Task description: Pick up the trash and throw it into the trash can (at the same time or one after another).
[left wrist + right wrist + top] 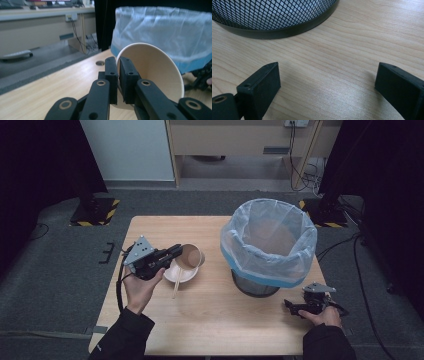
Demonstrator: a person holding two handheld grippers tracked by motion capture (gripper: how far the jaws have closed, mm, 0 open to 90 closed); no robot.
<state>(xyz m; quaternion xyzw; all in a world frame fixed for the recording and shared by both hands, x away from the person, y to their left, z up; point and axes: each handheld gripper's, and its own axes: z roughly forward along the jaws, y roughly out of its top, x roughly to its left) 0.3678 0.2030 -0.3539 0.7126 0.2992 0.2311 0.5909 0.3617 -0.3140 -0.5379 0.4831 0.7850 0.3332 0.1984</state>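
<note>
Cup [152, 72] rim sits pinched in the left claw [118, 75], tilted above a bowl [180, 272]; right claw [327, 82] gapes empty near the bin [267, 245].

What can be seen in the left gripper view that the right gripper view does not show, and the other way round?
Left gripper view: the left gripper shut on the paper cup's rim, and the bin's plastic liner. Right gripper view: the right gripper with its jaws wide open and nothing between them, and the bin's black mesh base. Both show the wooden table.
</note>
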